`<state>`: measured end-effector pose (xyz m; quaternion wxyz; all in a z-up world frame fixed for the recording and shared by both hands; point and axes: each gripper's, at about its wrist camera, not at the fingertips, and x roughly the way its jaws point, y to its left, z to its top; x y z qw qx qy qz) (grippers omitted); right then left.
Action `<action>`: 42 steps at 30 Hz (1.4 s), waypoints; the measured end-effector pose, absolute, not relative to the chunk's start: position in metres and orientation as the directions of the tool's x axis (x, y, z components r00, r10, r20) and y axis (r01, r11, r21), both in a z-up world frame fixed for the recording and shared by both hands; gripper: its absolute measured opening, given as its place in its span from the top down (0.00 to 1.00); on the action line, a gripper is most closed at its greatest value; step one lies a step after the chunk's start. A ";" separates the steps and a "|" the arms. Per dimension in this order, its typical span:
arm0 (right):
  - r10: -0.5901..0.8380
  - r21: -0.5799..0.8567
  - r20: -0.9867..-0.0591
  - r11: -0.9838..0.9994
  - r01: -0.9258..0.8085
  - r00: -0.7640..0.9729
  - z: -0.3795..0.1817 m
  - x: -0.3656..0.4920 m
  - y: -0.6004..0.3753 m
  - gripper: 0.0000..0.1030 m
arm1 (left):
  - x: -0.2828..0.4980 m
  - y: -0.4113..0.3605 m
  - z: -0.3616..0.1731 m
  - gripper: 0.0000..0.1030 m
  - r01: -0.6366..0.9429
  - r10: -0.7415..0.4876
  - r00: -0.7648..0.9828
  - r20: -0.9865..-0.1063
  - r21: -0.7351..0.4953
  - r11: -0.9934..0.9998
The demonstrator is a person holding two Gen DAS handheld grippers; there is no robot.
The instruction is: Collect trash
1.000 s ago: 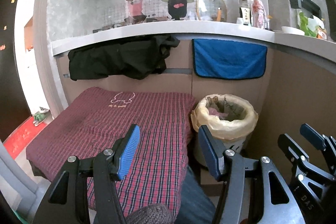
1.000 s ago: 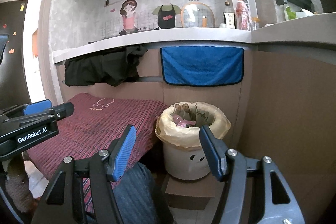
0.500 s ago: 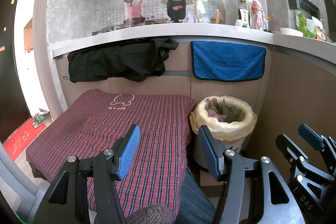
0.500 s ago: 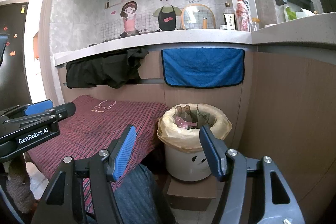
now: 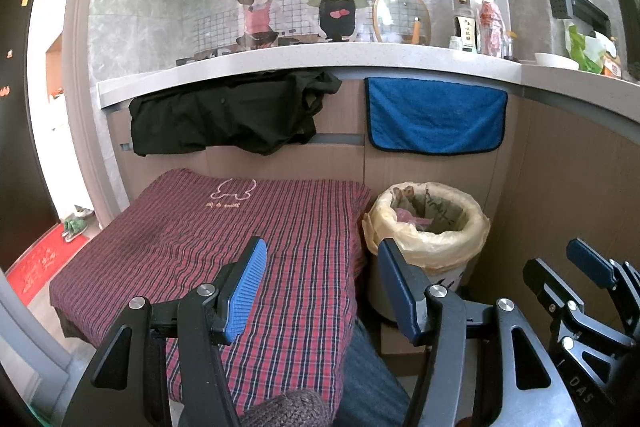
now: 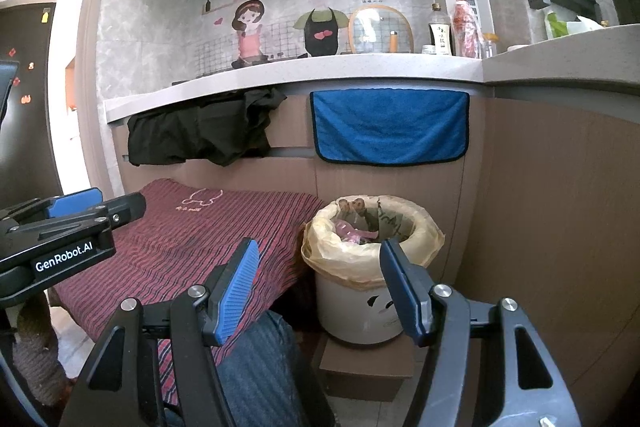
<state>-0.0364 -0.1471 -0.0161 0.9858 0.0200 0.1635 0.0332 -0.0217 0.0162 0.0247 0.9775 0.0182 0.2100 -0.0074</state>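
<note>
A white trash bin (image 5: pixel 426 227) (image 6: pixel 372 247) lined with a yellowish bag stands on a small box beside the table; crumpled trash, some pink, lies inside. My left gripper (image 5: pixel 320 291) is open and empty, above the near right part of the plaid-covered table (image 5: pixel 224 251), left of the bin. My right gripper (image 6: pixel 316 287) is open and empty, in front of the bin at about rim height. Each gripper shows at the edge of the other's view (image 5: pixel 580 291) (image 6: pixel 76 215).
A black garment (image 5: pixel 232 115) and a blue towel (image 5: pixel 434 119) hang from the counter edge (image 5: pixel 320 57) behind the table. Bottles and a pan lid stand on the counter. A wooden cabinet wall (image 6: pixel 560 207) is at right. A person's knee (image 6: pixel 256 367) is below.
Both views have tilted slightly upward; the table and bin sit a little lower in frame. Both grippers stay open and empty.
</note>
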 end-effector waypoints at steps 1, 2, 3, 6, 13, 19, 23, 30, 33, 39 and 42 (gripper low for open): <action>0.071 0.050 -0.320 0.997 -0.058 0.945 -0.016 -0.037 -0.147 0.41 | -0.022 0.016 0.025 0.43 0.023 -0.007 0.912 -0.411 0.033 0.999; 0.070 0.050 -0.320 0.997 -0.057 0.945 -0.016 -0.037 -0.146 0.41 | -0.022 0.016 0.025 0.43 0.022 -0.006 0.912 -0.411 0.033 0.999; 0.071 0.051 -0.322 0.997 -0.058 0.944 -0.016 -0.036 -0.147 0.41 | -0.022 0.016 0.025 0.43 0.021 -0.006 0.911 -0.412 0.032 0.999; 0.071 0.052 -0.320 0.997 -0.057 0.945 -0.016 -0.037 -0.146 0.41 | -0.022 0.016 0.025 0.43 0.021 -0.006 0.912 -0.411 0.032 0.999; 0.074 0.053 -0.318 0.997 -0.060 0.945 -0.016 -0.036 -0.149 0.41 | -0.021 0.016 0.025 0.43 0.021 -0.006 0.911 -0.413 0.032 0.999; 0.073 0.053 -0.318 0.997 -0.059 0.945 -0.016 -0.036 -0.148 0.41 | -0.021 0.016 0.024 0.43 0.017 -0.002 0.909 -0.416 0.031 0.999; 0.074 0.054 -0.318 0.997 -0.060 0.945 -0.016 -0.036 -0.148 0.41 | -0.021 0.016 0.023 0.43 0.016 -0.001 0.908 -0.418 0.032 0.999; 0.073 0.055 -0.317 0.997 -0.058 0.946 -0.016 -0.036 -0.149 0.41 | -0.021 0.015 0.024 0.43 0.014 0.000 0.908 -0.419 0.031 0.999; 0.071 0.055 -0.317 0.997 -0.057 0.946 -0.016 -0.036 -0.148 0.41 | -0.021 0.015 0.024 0.43 0.015 -0.001 0.908 -0.419 0.031 0.999; 0.071 0.057 -0.318 0.997 -0.055 0.945 -0.015 -0.037 -0.149 0.41 | -0.021 0.012 0.023 0.43 0.016 -0.001 0.908 -0.419 0.032 0.999; 0.071 0.058 -0.318 0.997 -0.056 0.945 -0.015 -0.037 -0.148 0.41 | -0.021 0.012 0.023 0.43 0.014 0.001 0.908 -0.419 0.032 0.999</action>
